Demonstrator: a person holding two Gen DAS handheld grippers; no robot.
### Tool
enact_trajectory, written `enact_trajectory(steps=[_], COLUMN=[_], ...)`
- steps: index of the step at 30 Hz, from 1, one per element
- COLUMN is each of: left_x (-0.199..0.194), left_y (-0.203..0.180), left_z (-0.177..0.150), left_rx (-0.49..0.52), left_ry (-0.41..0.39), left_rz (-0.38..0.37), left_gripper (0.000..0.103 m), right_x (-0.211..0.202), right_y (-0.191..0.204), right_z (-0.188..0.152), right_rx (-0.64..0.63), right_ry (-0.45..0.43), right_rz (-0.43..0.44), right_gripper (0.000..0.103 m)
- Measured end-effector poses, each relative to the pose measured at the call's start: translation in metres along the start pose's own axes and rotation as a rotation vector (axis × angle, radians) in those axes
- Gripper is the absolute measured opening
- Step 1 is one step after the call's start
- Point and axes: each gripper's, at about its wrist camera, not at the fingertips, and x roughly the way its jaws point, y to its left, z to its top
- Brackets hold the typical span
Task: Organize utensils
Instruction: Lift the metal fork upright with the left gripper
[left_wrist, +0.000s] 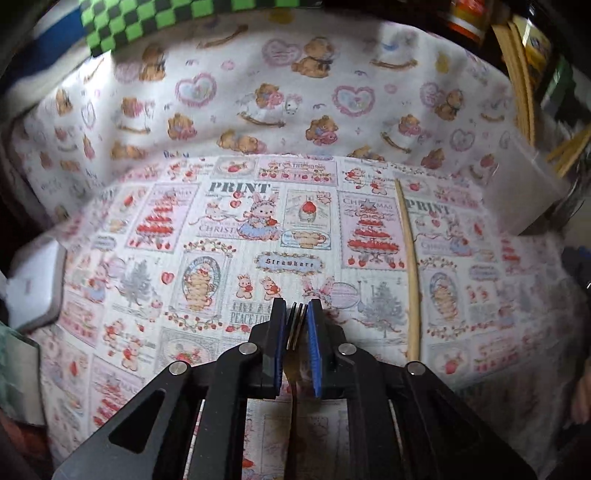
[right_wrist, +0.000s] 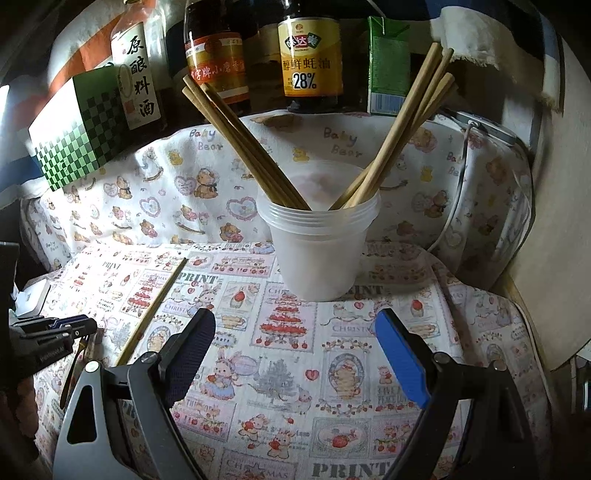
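Left gripper (left_wrist: 296, 321) is pinched on a fork (left_wrist: 296, 326), tines poking up between the blue pads, handle trailing down toward the cloth near the front left edge of the table (right_wrist: 295, 369). Right gripper (right_wrist: 295, 334) hangs spread wide and empty, facing the stacked plastic cup (right_wrist: 319, 254) at the back of the table, just in front of the sauce bottles. Cup already holds chopsticks (right_wrist: 243, 144) splayed to both sides. One loose chopstick (left_wrist: 410, 266) lies flat on the patterned cloth, left of the cup. Fork is stiff, thin, slick metal, probably light; the grip looks to sit near the neck, though blur hides the exact spot. Chopstick is light, rigid, rolls easily: best pinched mid-shaft. Cup is light and could tip.
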Motion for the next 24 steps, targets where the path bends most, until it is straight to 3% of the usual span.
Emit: enact_trajectory(steps=[15,24], left_x=[0.004,-0.002], left_y=[0.038,0.02], left_z=[0.01,0.004], left_rx=[-0.107,-0.058], left_ry=[0.076,0.059], left_rz=[-0.231,-0.162], left_gripper=[0.017,0.017], right_x=[-0.002,-0.001], right_y=[0.002,0.009], right_z=[-0.001,-0.003], right_rx=[-0.03,-0.081], right_ry=[-0.01,-0.02], right_rz=[-0.005,-0.033], right_gripper=[0.09,0.09])
